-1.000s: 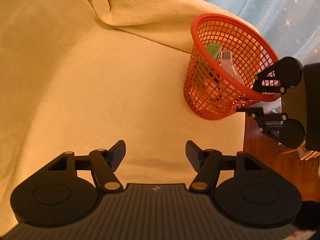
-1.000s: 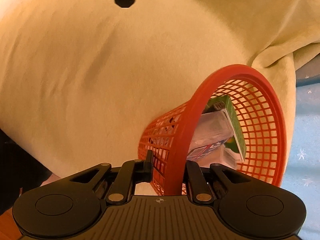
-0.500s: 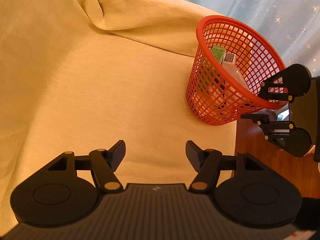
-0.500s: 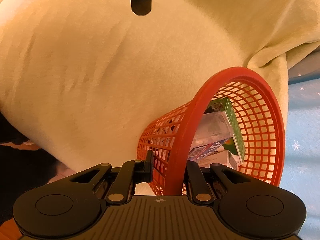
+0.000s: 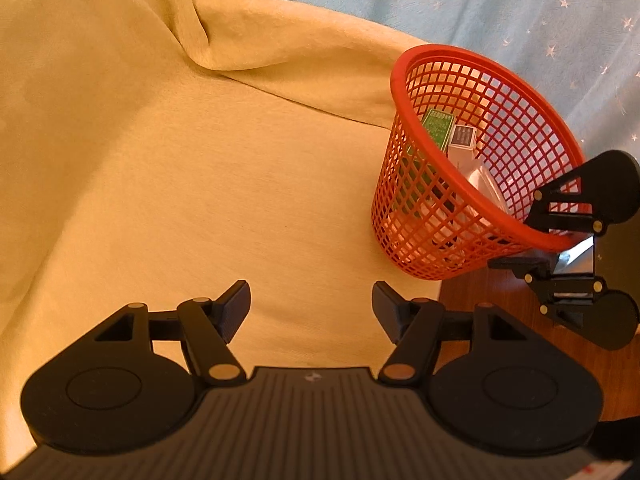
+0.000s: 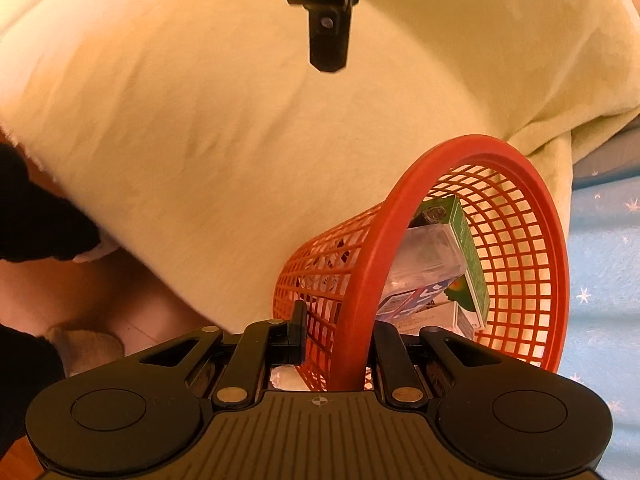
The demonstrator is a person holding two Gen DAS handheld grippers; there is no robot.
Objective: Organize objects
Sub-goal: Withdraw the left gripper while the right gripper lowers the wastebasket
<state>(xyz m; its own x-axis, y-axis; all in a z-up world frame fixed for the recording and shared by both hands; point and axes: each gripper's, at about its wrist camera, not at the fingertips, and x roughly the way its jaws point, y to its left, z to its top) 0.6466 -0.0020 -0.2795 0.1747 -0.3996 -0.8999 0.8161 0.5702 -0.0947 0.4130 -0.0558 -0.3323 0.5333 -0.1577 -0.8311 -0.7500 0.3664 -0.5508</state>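
Note:
A red mesh basket [image 5: 416, 216] hangs tilted at the right edge of the yellow cloth [image 5: 200, 180]. Inside it lie a green carton [image 5: 438, 126], a white box [image 5: 462, 140] and a clear pack [image 6: 424, 264]. My right gripper [image 6: 340, 344] is shut on the near rim of the red mesh basket [image 6: 372, 272], one finger outside the mesh and one inside; the left wrist view shows the right gripper [image 5: 560, 240] at the basket's right side. My left gripper [image 5: 311, 304] is open with nothing in it, low over the cloth and left of the basket.
The yellow cloth [image 6: 200, 120] covers the whole surface, with a fold [image 5: 208, 52] at the back. Blue star-patterned fabric [image 5: 500, 12] hangs behind the basket. Brown wood [image 5: 496, 300] shows past the cloth's right edge. A dark sleeve [image 6: 36, 224] and pale floor [image 6: 132, 308] sit lower left.
The right gripper keeps its hold on the basket rim and has drifted back from the cloth, so floor now shows. The left gripper's finger reaches lower into the right wrist view.

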